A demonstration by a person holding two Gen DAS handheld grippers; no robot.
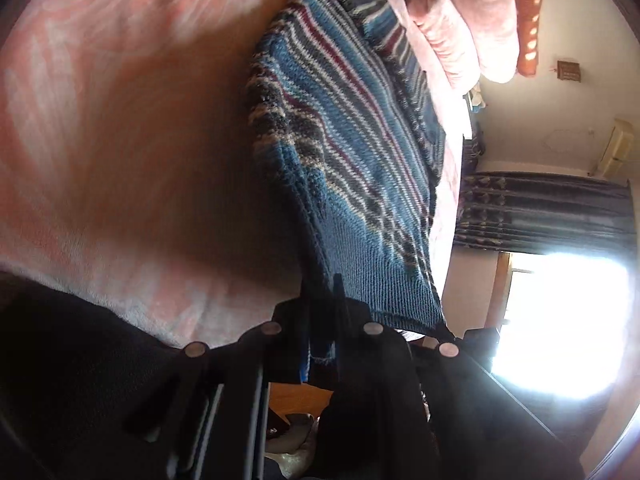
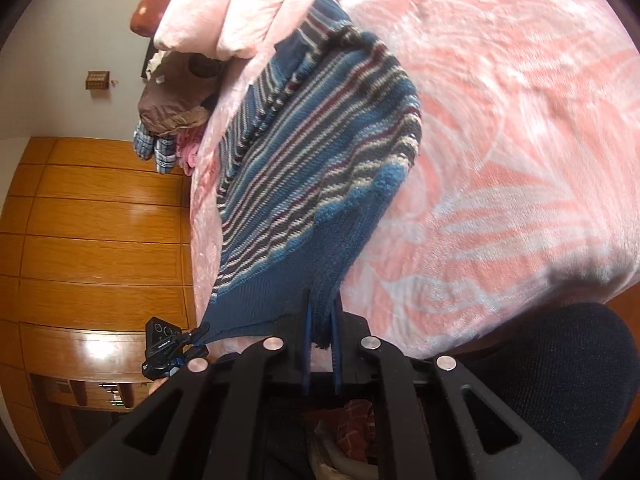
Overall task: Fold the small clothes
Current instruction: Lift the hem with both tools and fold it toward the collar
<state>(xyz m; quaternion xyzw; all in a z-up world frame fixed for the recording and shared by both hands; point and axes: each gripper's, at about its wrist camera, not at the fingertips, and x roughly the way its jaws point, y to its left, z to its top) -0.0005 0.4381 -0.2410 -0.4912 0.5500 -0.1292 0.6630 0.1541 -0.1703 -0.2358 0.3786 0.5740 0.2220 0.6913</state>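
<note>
A small blue knitted sweater (image 1: 352,152) with grey, white and maroon stripes hangs lifted above a pink patterned blanket (image 1: 100,120). My left gripper (image 1: 322,292) is shut on one corner of its plain blue hem. My right gripper (image 2: 322,312) is shut on the other hem corner of the sweater (image 2: 320,168). In the right wrist view the left gripper (image 2: 200,336) shows at the lower left, pinching the far hem corner, so the hem stretches between the two. The sweater's top end trails toward the pink blanket (image 2: 500,140).
A folded pink quilt (image 2: 224,4) and a rust dotted pillow (image 2: 154,4) lie at the bed's far end, with a heap of clothes (image 2: 172,120) beside them. A wooden wardrobe (image 2: 92,220) stands next to the bed. A bright window (image 1: 560,320) and dark curtain (image 1: 540,208) are across the room.
</note>
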